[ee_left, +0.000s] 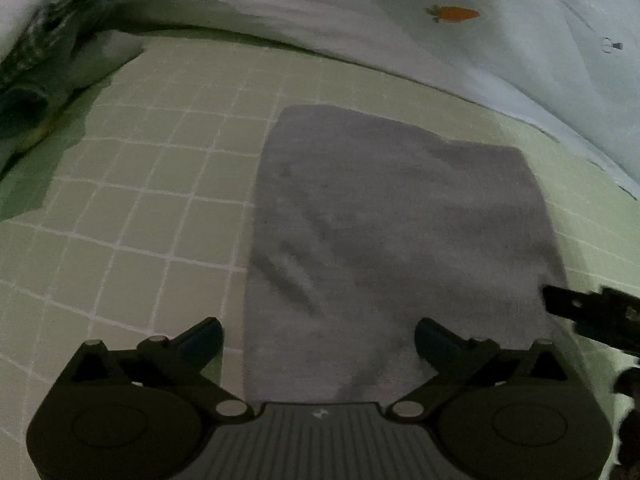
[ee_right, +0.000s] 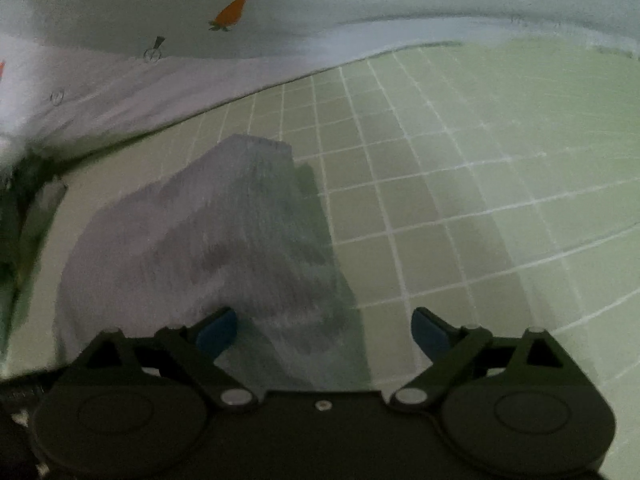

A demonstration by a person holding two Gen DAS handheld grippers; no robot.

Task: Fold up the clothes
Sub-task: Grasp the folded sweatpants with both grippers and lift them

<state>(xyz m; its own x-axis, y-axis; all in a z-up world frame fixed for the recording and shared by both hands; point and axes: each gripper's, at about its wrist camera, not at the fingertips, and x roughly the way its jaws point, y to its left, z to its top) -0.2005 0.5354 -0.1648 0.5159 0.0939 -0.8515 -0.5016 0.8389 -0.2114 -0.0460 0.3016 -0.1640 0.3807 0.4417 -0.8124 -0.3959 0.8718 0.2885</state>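
A grey folded garment (ee_left: 400, 232) lies flat on a green checked bed sheet (ee_left: 152, 200). My left gripper (ee_left: 320, 336) hovers over its near edge, jaws wide open, nothing between the blue pads (ee_left: 200, 338). The other gripper's black fingers (ee_left: 588, 312) show at the garment's right edge. In the right wrist view the same grey garment (ee_right: 208, 248) lies left of centre. My right gripper (ee_right: 324, 328) is open above its near right corner, one pad (ee_right: 218, 332) over the cloth, the other over the sheet, gripping nothing.
A pale quilt with carrot prints (ee_left: 452, 14) is bunched along the far side of the bed, and again across the top (ee_right: 230, 12) of the right wrist view. Dark crumpled cloth (ee_left: 36, 72) lies at the far left. Bare green sheet (ee_right: 480, 200) spreads to the right.
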